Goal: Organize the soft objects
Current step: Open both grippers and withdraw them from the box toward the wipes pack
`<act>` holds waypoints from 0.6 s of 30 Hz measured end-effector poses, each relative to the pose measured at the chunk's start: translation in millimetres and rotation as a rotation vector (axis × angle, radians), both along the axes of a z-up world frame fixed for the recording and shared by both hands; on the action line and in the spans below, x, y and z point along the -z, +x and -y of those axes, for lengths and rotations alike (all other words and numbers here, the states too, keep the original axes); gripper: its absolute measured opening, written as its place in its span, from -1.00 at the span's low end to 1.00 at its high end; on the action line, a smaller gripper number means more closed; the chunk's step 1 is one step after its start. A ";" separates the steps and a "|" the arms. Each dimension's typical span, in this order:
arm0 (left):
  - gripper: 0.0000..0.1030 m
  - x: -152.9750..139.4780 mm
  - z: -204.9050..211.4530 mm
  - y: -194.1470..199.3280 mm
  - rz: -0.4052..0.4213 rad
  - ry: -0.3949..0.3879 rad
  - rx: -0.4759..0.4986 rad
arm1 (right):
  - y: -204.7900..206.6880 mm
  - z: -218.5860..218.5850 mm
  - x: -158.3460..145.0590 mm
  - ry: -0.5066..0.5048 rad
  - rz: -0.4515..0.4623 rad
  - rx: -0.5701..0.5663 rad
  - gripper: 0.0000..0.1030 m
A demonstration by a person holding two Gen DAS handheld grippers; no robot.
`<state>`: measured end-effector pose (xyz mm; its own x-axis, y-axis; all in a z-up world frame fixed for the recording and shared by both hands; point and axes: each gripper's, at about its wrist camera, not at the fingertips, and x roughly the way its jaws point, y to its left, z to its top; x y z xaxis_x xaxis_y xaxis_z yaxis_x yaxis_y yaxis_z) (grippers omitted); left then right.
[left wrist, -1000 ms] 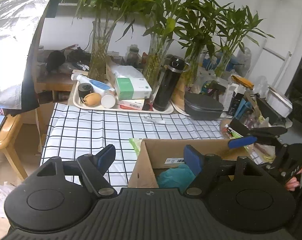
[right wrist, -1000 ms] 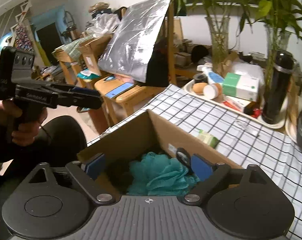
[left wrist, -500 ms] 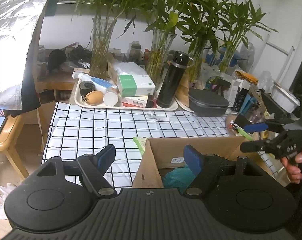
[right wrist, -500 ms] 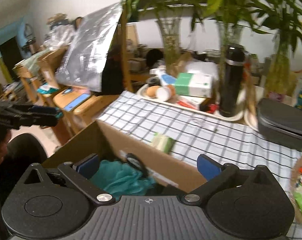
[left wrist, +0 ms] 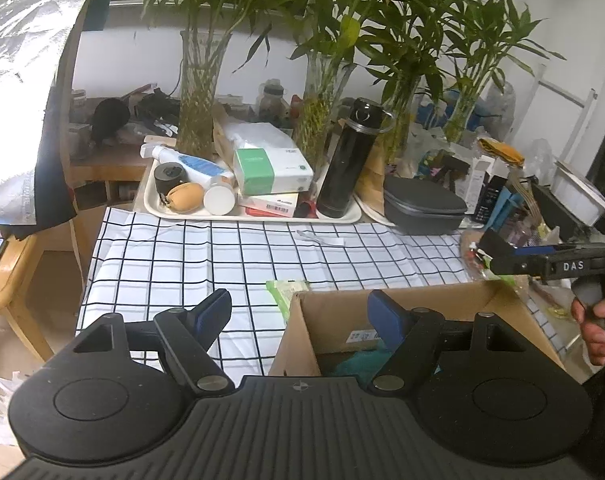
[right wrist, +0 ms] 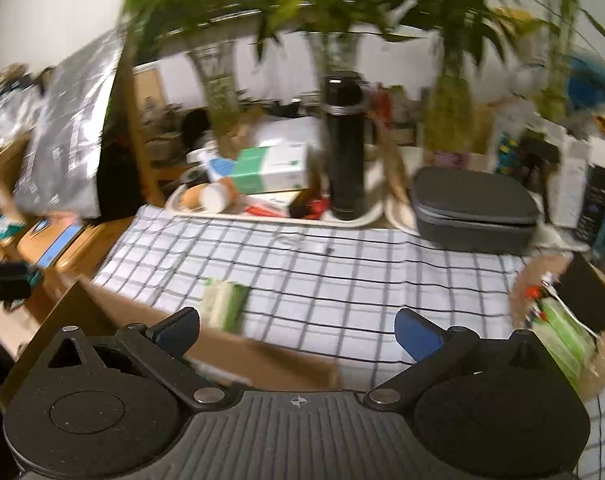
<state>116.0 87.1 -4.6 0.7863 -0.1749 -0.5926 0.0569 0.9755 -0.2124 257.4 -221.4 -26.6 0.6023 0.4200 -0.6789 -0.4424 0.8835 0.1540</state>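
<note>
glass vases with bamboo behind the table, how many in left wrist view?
4. One vase behind the tray's left end, one left of the black bottle, one right of it, one far right. Clutter may hide more.

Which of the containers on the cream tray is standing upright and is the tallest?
The tall black insulated bottle at the tray's right end; the blue-and-white spray bottle and white-capped jar lie on their sides.

Cardboard box [left wrist: 430,312]: plain brown, matt. Tablecloth [left wrist: 206,256]: white cloth, black grid, creased. Flask [left wrist: 348,160]: black, satin sheen. Vases [left wrist: 198,92]: clear glass. Tray [left wrist: 258,216]: cream plastic, smooth. Case [left wrist: 422,204]: grey, matt. Reflector sheet [left wrist: 18,60]: crinkled silver foil. Left gripper [left wrist: 300,312] body: ribbed matt black plastic.
</note>
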 end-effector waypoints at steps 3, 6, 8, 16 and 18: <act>0.45 0.5 0.6 2.9 0.000 0.000 0.000 | 6.6 7.2 1.7 -0.001 -0.002 0.062 1.00; 0.45 1.4 1.8 11.6 -0.011 -0.006 -0.008 | 12.3 13.2 3.2 0.013 -0.004 0.107 1.00; 0.45 0.6 2.7 18.1 -0.016 -0.007 0.000 | 15.2 15.2 3.9 0.012 -0.005 0.137 1.00; 0.45 -2.8 -3.1 47.0 -0.033 -0.010 -0.013 | 20.8 9.9 7.9 -0.025 0.035 0.166 1.00; 0.45 -0.9 -5.8 54.0 -0.038 -0.018 -0.019 | 20.6 8.0 8.2 -0.040 0.058 0.157 1.00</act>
<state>170.0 92.9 -3.7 0.7667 -0.1712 -0.6188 0.0303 0.9724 -0.2315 278.0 -229.4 -34.8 0.6974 0.2905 -0.6552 -0.3052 0.9475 0.0953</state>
